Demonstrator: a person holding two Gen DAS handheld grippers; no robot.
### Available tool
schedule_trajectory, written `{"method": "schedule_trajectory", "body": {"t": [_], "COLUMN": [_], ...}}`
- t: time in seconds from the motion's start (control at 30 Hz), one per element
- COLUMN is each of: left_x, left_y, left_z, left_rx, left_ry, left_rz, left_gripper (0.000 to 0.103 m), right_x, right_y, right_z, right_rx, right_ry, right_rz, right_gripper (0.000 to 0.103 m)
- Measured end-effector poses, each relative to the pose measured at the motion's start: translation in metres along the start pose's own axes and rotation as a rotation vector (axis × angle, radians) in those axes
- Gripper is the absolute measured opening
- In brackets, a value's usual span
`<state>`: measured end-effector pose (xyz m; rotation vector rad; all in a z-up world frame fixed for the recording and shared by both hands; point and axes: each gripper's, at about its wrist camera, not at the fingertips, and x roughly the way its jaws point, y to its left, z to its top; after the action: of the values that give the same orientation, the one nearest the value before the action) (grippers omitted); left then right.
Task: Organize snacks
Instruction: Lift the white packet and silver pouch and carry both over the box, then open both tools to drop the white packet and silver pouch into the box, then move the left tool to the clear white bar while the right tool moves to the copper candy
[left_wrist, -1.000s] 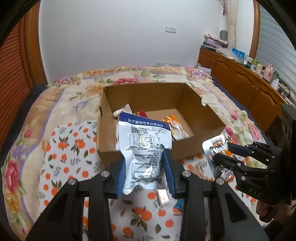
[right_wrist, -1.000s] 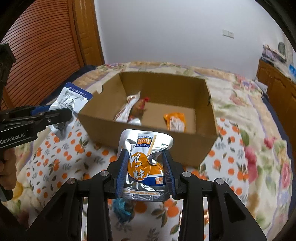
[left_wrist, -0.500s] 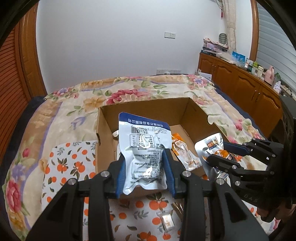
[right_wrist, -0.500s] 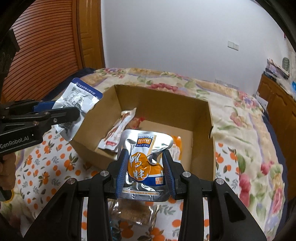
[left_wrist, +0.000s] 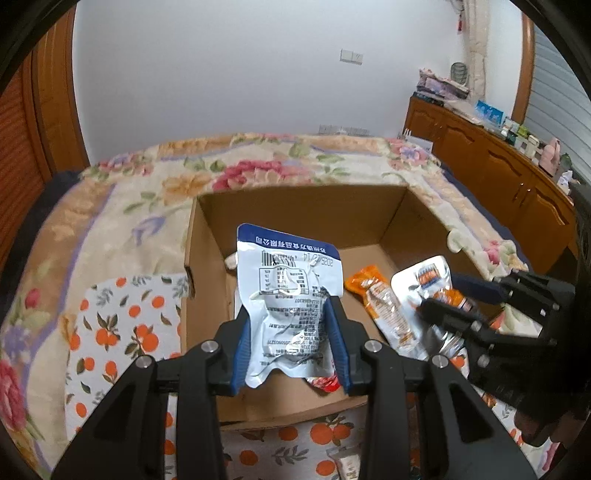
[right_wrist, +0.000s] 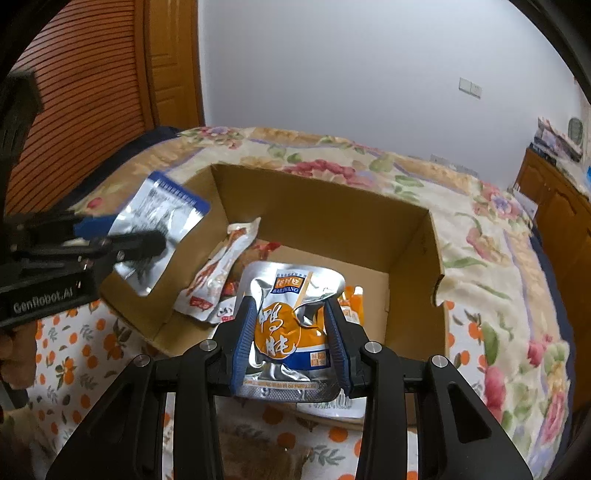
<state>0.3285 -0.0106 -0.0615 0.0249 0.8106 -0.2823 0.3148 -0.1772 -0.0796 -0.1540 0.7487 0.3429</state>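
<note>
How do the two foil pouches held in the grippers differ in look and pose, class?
The left gripper's pouch is silver with a blue top band, its printed back showing; the right gripper's pouch shows an orange front. The left gripper pinches its pouch midway, the right gripper lower. Both hang above the cardboard box.

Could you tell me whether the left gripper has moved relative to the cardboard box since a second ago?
Yes. The left gripper, holding its blue-topped foil pouch, has advanced over the cardboard box; earlier the pouch hung before its near wall.

right gripper (right_wrist: 291, 341) clamping orange foil pouch (right_wrist: 286, 325), seemingly above cardboard box (right_wrist: 413, 254)
</note>
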Motion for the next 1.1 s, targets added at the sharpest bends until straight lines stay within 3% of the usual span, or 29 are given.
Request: {"method": "schedule_trajectory", "body": {"t": [0.13,0.17,0.2,0.47,0.5,0.53,0.6,0.8,0.9,0.93,1.03,1.1], "left_x": [0.009,0.010,0.011,0.017,0.016,0.014,0.008,-0.013,-0.028,-0.034,-0.049,-0.058], "left_y": [0.002,0.002,0.003,0.006,0.007,0.007,0.007,-0.002,-0.006,-0.008,-0.013,-0.017], "left_z": [-0.007,-0.008,-0.007,-0.010,-0.010,-0.009,-0.008,-0.011,-0.018,-0.021,-0.034,-0.045], "left_rx": [-0.005,-0.007,-0.007,-0.038,-0.046,-0.052,-0.055,-0.030,-0.029,-0.030,-0.035,-0.041], "left_ry": [0.026,0.025,0.026,0.057,0.056,0.054,0.037,0.013,0.004,-0.002,0.002,0.019], "left_rz": [0.010,0.007,0.005,-0.019,-0.025,-0.027,-0.029,-0.016,-0.023,-0.026,-0.039,-0.050], "left_gripper": [0.035,0.036,0.036,0.039,0.043,0.055,0.057,0.059,0.075,0.081,0.081,0.081], "right_x": [0.012,0.013,0.014,0.018,0.015,0.011,0.003,-0.031,-0.050,-0.057,-0.076,-0.086], "right_y": [-0.005,-0.006,-0.006,-0.018,-0.018,-0.018,-0.019,-0.022,-0.022,-0.022,-0.023,-0.024], "right_z": [-0.003,-0.004,-0.004,-0.005,-0.006,-0.007,-0.009,-0.023,-0.036,-0.041,-0.060,-0.074], "right_rx": [0.021,0.023,0.021,0.072,0.074,0.073,0.077,0.113,0.111,0.110,0.118,0.129], "right_ry": [0.013,0.012,0.016,0.032,0.027,0.022,0.018,0.002,0.003,0.004,0.014,0.025], "right_rz": [-0.002,-0.007,-0.011,-0.002,-0.001,0.000,0.003,0.019,0.010,0.004,0.001,-0.005], "right_gripper": [0.035,0.010,0.004,0.004,0.004,0.004,0.005,0.013,0.016,0.019,0.037,0.042]}}
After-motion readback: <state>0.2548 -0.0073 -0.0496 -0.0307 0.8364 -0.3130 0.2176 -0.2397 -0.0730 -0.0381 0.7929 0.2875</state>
